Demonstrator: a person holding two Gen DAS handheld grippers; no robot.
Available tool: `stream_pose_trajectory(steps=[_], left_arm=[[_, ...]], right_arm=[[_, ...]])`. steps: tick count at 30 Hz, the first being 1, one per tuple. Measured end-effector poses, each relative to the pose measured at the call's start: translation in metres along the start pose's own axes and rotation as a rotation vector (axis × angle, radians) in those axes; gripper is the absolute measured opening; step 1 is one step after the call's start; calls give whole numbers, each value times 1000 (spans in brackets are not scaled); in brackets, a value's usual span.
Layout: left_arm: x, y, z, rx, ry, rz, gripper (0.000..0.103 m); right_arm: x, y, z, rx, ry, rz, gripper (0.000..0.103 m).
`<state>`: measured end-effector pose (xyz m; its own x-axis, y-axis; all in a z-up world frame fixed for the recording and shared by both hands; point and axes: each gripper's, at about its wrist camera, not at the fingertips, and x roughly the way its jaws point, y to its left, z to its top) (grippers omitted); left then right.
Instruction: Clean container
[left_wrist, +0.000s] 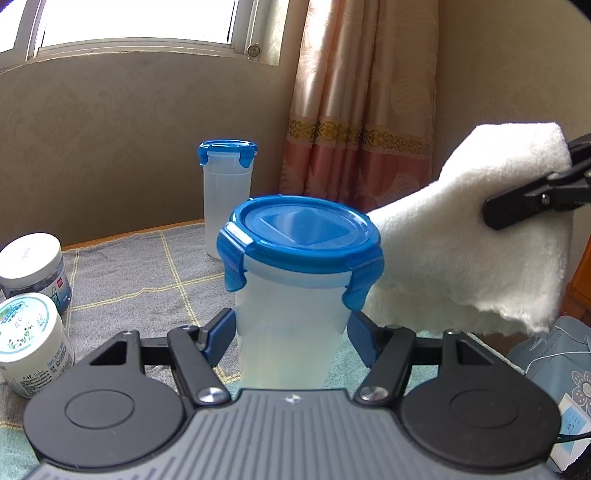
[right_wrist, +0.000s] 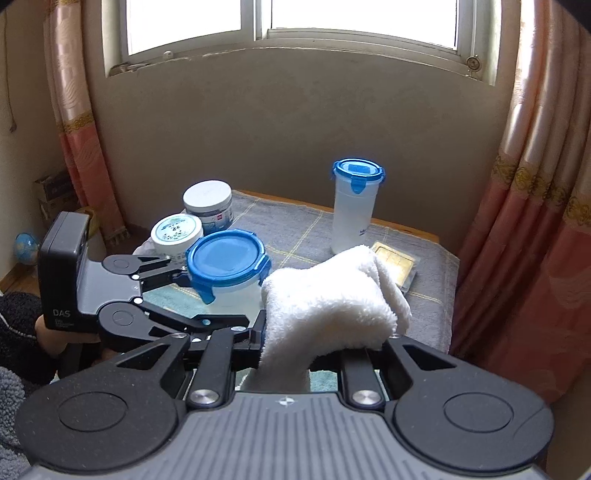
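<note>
A clear container (left_wrist: 291, 314) with a clipped blue lid (left_wrist: 301, 230) stands upright above the grey checked tablecloth (left_wrist: 147, 280), clamped at its sides by the left gripper (left_wrist: 291, 339). The right gripper (right_wrist: 291, 354) pinches a folded white cloth (left_wrist: 469, 251), which presses against the container's right side beneath the lid.

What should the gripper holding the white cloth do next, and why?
Probably bring the white cloth onto the blue lid and wipe. The left gripper holds the container steady, and the cloth, pinched in the right gripper, sits just beside the lid.
</note>
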<state>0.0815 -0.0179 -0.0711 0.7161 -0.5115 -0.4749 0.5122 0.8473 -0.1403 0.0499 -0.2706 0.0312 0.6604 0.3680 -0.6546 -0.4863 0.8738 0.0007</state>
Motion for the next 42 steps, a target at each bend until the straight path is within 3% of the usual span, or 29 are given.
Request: stream_pose_trajectory(steps=[8,13,24,29,42], left_arm=[[-2,-1,2,1,8,0,66],[-2,-1,3,1,11,2,66],[-3,-1,4,-1,16,-1,66],[-5,0,3,1,16,-5,66],[-4,-2,6,5,21,-10,67]], right_arm=[[5,-11,39,-61,-88,-86,21],[20,8,70,-154,-148,-120,21],[67,46,76,-214,-67,5,21],[74,48,68,-144,10,153,21],[62,54,63,-179,108,231,22]])
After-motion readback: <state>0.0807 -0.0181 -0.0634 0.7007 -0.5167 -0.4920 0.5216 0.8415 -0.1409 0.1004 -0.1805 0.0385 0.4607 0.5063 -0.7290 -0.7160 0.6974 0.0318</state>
